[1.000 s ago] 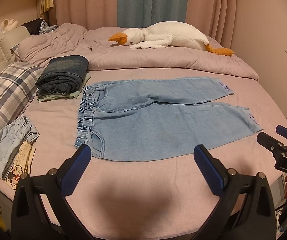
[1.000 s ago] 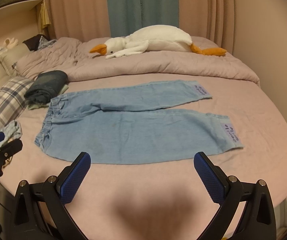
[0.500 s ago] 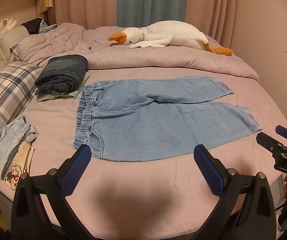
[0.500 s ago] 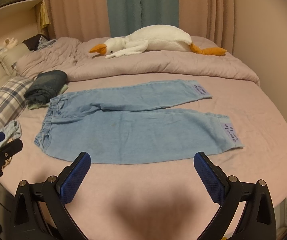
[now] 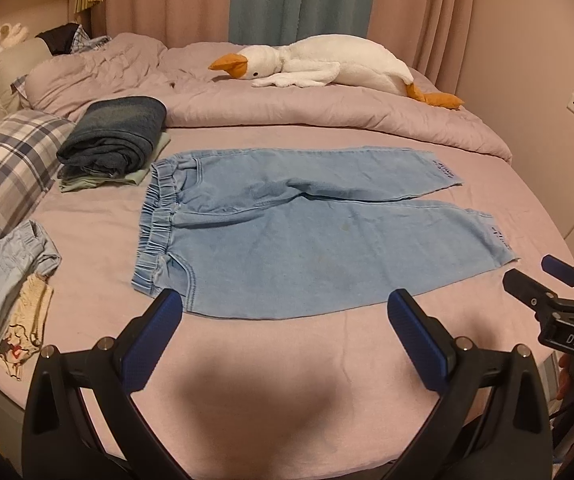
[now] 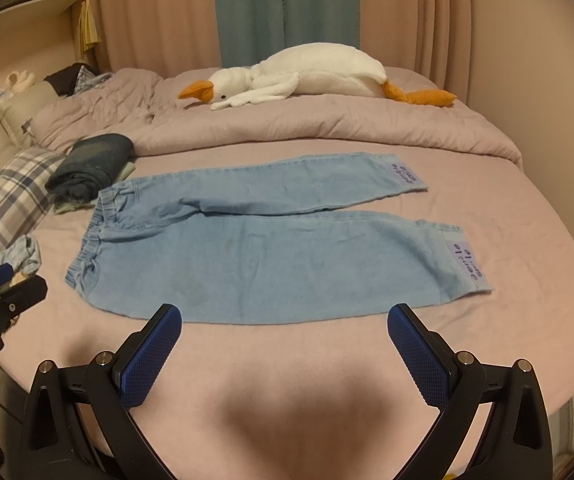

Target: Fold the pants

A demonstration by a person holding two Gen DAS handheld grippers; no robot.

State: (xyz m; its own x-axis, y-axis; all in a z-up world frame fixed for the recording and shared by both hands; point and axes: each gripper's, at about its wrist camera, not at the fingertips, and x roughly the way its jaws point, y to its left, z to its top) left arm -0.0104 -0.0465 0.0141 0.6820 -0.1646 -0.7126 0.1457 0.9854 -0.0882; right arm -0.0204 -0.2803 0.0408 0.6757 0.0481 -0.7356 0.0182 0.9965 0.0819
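Light blue denim pants [image 5: 287, 232] lie flat on the pink bed sheet [image 5: 287, 360], waistband to the left, both legs spread to the right; they also show in the right wrist view [image 6: 271, 252]. My left gripper [image 5: 285, 312] is open and empty, hovering just short of the pants' near edge by the waistband side. My right gripper [image 6: 285, 322] is open and empty, just short of the near leg's edge. The right gripper also shows at the right edge of the left wrist view [image 5: 543, 280], near the leg cuffs.
A folded dark denim stack [image 5: 115, 140] sits left of the waistband. A plaid pillow [image 5: 7, 168] and loose clothes [image 5: 3, 288] lie at the far left. A white goose plush [image 5: 327, 68] rests on the bunched duvet [image 5: 327, 116] behind.
Both grippers have edged slightly closer to the pants; nothing was grasped and the pants have not moved.
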